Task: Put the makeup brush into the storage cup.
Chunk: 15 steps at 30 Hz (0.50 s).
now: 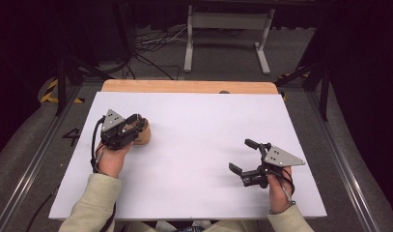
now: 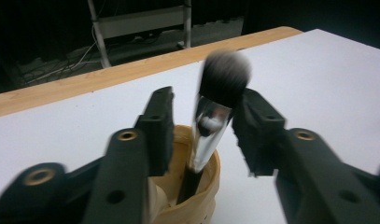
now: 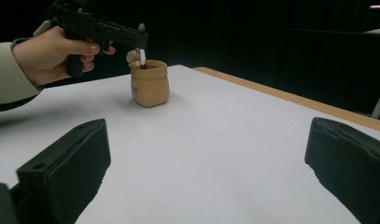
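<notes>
The right gripper point(image 1: 246, 156) rested near, jaws wide apart; far left, the left gripper point(image 2: 204, 123) hung over the pot point(image 2: 197, 186), jaws apart around the upright brush point(image 2: 215, 102).

A single readable mark, the black figure "4" point(image 1: 71, 137), is painted on the grey floor point(image 1: 25, 145) left of the table, seen in the high view.
</notes>
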Each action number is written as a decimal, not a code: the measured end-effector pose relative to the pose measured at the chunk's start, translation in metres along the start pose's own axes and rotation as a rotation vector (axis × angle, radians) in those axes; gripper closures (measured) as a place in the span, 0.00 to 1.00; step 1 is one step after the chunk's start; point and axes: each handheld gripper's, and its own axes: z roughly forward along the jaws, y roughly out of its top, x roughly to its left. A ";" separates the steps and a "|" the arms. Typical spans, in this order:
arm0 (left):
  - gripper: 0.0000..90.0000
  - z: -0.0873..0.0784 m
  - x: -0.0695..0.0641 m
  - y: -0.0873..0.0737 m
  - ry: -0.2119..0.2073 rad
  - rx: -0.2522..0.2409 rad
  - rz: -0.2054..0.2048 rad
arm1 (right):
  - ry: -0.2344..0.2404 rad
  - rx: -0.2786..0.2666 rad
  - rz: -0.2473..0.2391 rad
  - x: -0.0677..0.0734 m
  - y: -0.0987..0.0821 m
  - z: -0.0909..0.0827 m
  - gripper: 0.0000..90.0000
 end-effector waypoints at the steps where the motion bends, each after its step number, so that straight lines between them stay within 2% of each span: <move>1: 0.60 -0.001 0.001 0.000 -0.002 -0.005 -0.001 | 0.000 0.002 0.000 0.000 0.000 0.000 0.01; 5: 0.39 -0.011 0.003 0.001 -0.022 -0.016 -0.021 | 0.002 -0.002 0.003 -0.003 0.001 0.002 0.01; 7: 0.36 -0.014 0.002 0.002 -0.025 -0.023 -0.019 | 0.002 -0.001 0.004 -0.003 0.001 0.002 0.01; 8: 0.32 -0.017 0.001 0.003 -0.029 -0.031 -0.020 | 0.003 -0.002 0.004 -0.004 0.001 0.003 0.01; 9: 0.29 -0.021 0.000 0.004 -0.047 -0.037 -0.021 | 0.003 -0.002 0.005 -0.005 0.001 0.003 0.01; 12: 0.20 -0.028 -0.003 0.005 -0.067 -0.054 -0.009 | 0.007 -0.007 0.007 -0.007 0.003 0.004 0.01; 15: 0.17 -0.037 -0.007 0.006 -0.089 -0.066 0.018 | 0.006 -0.014 0.011 -0.009 0.005 0.004 0.01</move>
